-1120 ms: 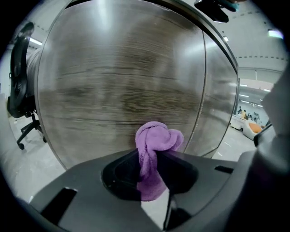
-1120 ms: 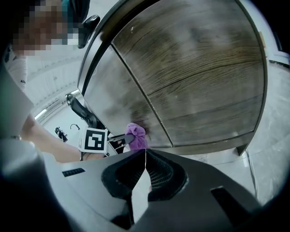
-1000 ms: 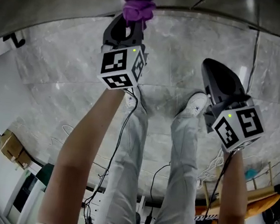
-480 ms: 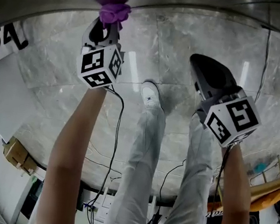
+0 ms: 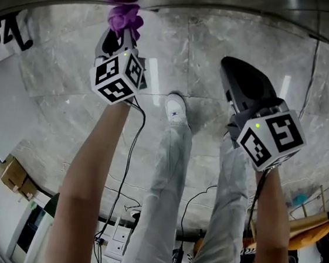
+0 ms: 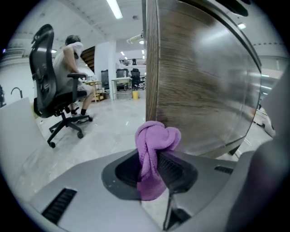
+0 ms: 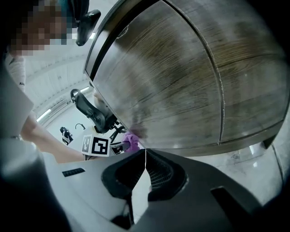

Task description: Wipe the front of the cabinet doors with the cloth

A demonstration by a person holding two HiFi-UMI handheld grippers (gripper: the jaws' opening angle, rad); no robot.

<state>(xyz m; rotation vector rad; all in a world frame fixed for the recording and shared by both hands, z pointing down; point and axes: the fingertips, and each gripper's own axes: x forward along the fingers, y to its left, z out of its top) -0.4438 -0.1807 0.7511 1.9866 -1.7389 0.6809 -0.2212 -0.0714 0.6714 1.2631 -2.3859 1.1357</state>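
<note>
Though bunched, cloth (image 6: 153, 138) lengthwise toward door (image 6: 199, 81)

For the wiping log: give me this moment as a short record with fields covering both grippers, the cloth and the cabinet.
left gripper: shut on the purple cloth
right gripper: shut, nothing between its jaws
cloth position: bunched above the jaws, against the cabinet door near its vertical edge; contact looks likely
door surface: wood grain, glossy
background: a person seated on an office chair
</note>
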